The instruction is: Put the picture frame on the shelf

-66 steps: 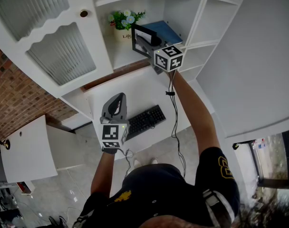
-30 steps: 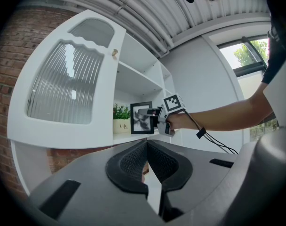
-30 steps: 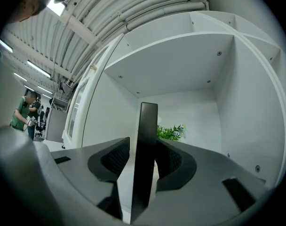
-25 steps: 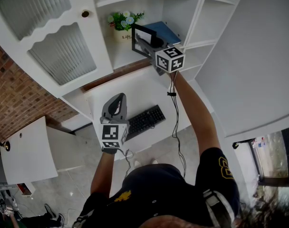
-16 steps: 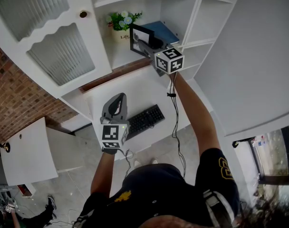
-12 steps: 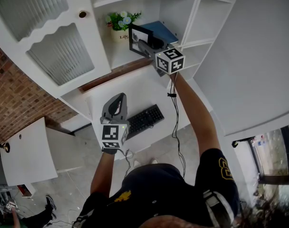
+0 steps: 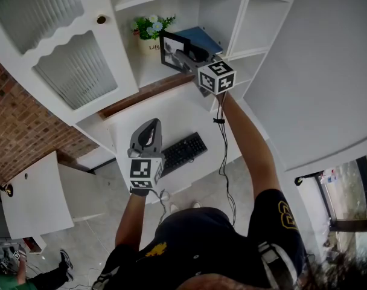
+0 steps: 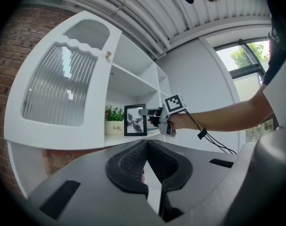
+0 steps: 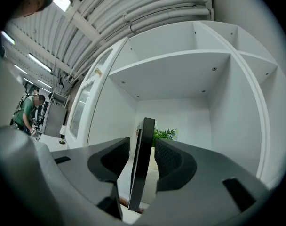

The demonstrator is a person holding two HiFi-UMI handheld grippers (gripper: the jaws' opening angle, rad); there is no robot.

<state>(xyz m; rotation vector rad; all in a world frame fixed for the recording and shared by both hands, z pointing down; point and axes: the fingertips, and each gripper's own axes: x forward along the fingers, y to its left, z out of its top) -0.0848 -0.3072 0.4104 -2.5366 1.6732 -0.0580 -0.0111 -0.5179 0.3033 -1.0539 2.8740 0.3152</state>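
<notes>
R gripper (image 9: 142, 142) jaws clamp picture frame (image 9: 141, 173) upright at shelf (image 7: 148, 72), upper centre — L gripper (image 8: 146, 147) jaws closed, empty.

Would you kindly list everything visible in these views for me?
picture frame: one, black, at the shelf's front
potted plant: one, green in a white pot, on the shelf behind the frame
book or folder: one, blue, on the shelf
keyboard: one, black, on the desk
desk: one, white
shelf unit: one, white, above the desk
cabinet door: one, white with ribbed glass, left
brick wall: red-brown, left
left hand-held gripper: grey, shut, empty
right hand-held gripper: grey, shut on the frame
</notes>
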